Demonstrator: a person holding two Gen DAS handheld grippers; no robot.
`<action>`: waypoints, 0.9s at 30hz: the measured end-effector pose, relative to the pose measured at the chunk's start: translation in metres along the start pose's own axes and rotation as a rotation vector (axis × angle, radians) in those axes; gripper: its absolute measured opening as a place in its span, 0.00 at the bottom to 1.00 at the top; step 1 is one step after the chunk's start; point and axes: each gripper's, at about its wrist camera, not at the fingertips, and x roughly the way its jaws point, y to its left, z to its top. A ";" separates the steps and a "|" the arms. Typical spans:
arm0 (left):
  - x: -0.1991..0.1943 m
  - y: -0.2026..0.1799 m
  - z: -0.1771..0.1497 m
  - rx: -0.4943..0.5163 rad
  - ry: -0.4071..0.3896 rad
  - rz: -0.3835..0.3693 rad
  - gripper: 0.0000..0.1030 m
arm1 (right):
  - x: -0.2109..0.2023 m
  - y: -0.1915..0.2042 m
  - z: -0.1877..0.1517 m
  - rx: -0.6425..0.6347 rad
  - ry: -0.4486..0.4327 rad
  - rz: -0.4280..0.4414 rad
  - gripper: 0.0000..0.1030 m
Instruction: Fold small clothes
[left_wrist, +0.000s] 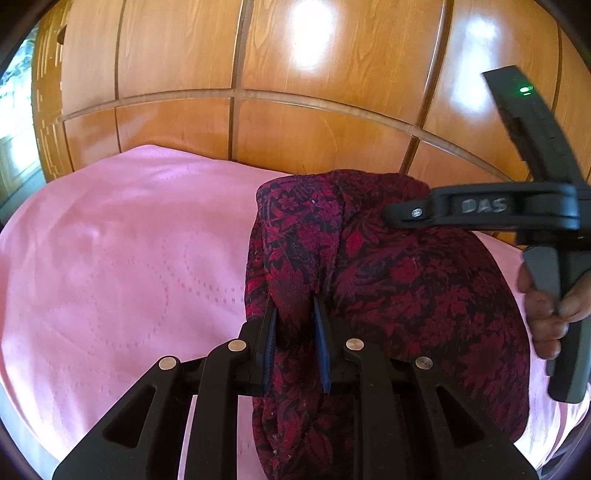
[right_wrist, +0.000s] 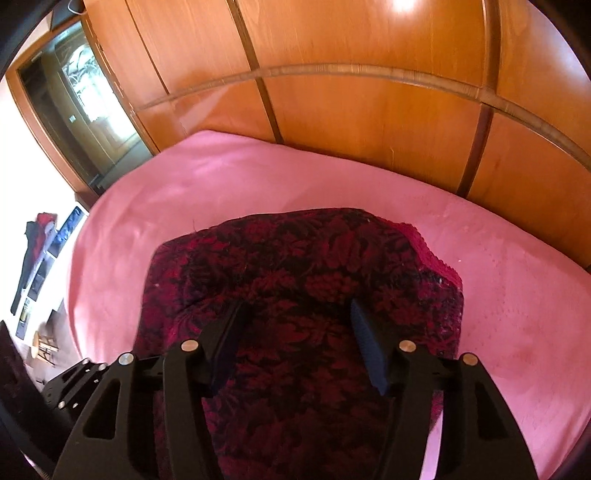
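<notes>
A dark red and black floral garment (left_wrist: 388, 288) lies bunched on the pink bedspread (left_wrist: 122, 251). My left gripper (left_wrist: 295, 306) is shut on a fold of the garment, with cloth pinched between its blue pads and lifted a little. The right gripper's body (left_wrist: 480, 210) shows in the left wrist view at the right, held by a hand, above the garment's far edge. In the right wrist view the right gripper (right_wrist: 299, 314) is open, its fingers spread over the garment (right_wrist: 306, 266), which has a crochet edge at the right.
A glossy wooden wardrobe (left_wrist: 295, 74) stands right behind the bed. The pink bedspread (right_wrist: 517, 295) stretches left and right of the garment. A doorway (right_wrist: 85, 92) and clutter on the floor (right_wrist: 40, 240) lie to the left of the bed.
</notes>
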 end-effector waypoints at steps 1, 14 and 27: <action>0.001 0.000 0.000 -0.001 0.001 0.001 0.17 | 0.007 0.001 0.000 0.000 0.007 -0.009 0.59; -0.009 0.004 -0.001 -0.046 -0.010 0.000 0.17 | -0.031 -0.003 -0.010 0.001 -0.105 0.065 0.67; -0.007 0.008 -0.005 -0.041 0.011 0.064 0.17 | -0.067 -0.061 -0.049 0.256 -0.160 0.187 0.75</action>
